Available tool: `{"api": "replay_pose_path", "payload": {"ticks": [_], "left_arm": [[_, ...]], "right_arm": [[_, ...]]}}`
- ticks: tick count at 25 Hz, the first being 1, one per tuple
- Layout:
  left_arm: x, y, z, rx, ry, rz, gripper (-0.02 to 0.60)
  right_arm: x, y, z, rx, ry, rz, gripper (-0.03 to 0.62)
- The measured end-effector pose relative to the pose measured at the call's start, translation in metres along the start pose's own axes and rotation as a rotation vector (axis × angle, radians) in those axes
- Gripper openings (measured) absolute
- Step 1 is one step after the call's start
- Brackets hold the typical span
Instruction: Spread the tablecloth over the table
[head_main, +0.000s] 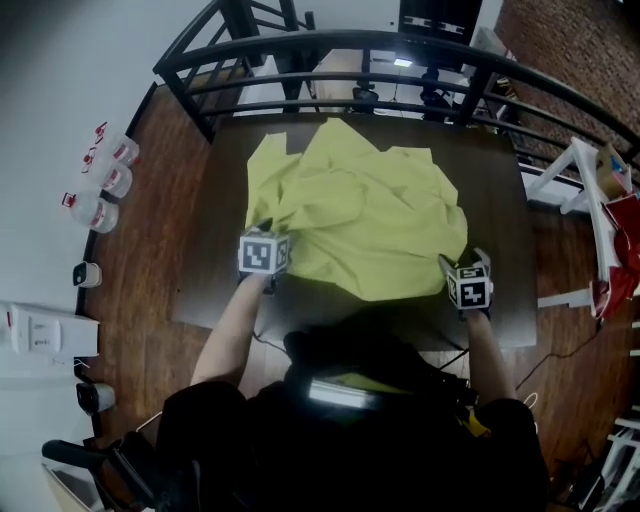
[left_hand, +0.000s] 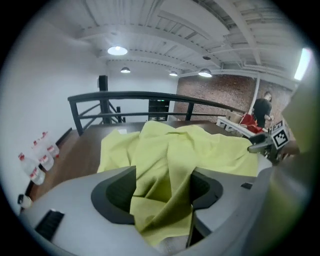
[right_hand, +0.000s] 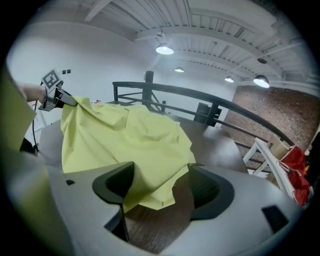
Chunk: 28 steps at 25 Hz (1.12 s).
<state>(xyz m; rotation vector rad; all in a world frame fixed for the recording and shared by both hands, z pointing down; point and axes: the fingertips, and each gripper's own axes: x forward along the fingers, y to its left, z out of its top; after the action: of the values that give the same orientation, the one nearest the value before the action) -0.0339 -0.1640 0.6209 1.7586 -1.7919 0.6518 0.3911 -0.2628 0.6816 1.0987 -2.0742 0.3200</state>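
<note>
A yellow-green tablecloth (head_main: 360, 215) lies crumpled in a heap on the dark brown table (head_main: 500, 310), covering its middle and far part. My left gripper (head_main: 262, 235) is at the cloth's near left corner. In the left gripper view the jaws of the left gripper (left_hand: 164, 192) stand wide apart with a loose fold of tablecloth (left_hand: 170, 165) hanging between them. My right gripper (head_main: 453, 264) is at the near right corner. In the right gripper view the right gripper (right_hand: 162, 187) is open, and the cloth's corner (right_hand: 150, 192) droops by its left jaw with bare table beside it.
A black railing (head_main: 330, 45) curves round the table's far side. Plastic bottles (head_main: 100, 185) stand on the wooden floor at the left, near a white box (head_main: 50, 330). A white frame (head_main: 575, 175) and red fabric (head_main: 620, 250) are at the right.
</note>
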Motion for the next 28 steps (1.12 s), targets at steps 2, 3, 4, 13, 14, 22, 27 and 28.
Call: {"api": "replay_pose_path", "payload": {"ticks": [2, 3, 4, 13, 14, 22, 27, 28], "left_arm": [[-0.007, -0.001, 0.015, 0.119, -0.024, 0.065, 0.282], [-0.010, -0.005, 0.023, 0.178, -0.040, 0.085, 0.282], [-0.013, -0.011, 0.031, 0.226, -0.057, 0.088, 0.282], [-0.061, -0.070, 0.097, 0.264, -0.237, -0.077, 0.284], [-0.064, -0.075, 0.103, 0.279, -0.250, -0.082, 0.284], [-0.031, -0.126, 0.069, 0.299, -0.178, -0.174, 0.282], [-0.007, -0.195, 0.050, 0.323, -0.146, -0.275, 0.267], [-0.005, -0.210, 0.049, 0.325, -0.150, -0.297, 0.267]], "right_arm": [[-0.009, -0.008, 0.023, -0.009, -0.058, -0.059, 0.364], [-0.013, -0.010, 0.035, -0.018, -0.093, -0.085, 0.365], [-0.018, -0.010, 0.046, -0.028, -0.128, -0.103, 0.364], [-0.026, 0.009, 0.077, -0.067, -0.220, -0.075, 0.364], [-0.024, 0.010, 0.074, -0.065, -0.212, -0.069, 0.365], [-0.017, 0.014, 0.045, -0.031, -0.160, -0.052, 0.364], [-0.032, 0.000, 0.020, 0.018, -0.163, -0.064, 0.364], [-0.038, -0.004, 0.016, 0.030, -0.176, -0.062, 0.364]]}}
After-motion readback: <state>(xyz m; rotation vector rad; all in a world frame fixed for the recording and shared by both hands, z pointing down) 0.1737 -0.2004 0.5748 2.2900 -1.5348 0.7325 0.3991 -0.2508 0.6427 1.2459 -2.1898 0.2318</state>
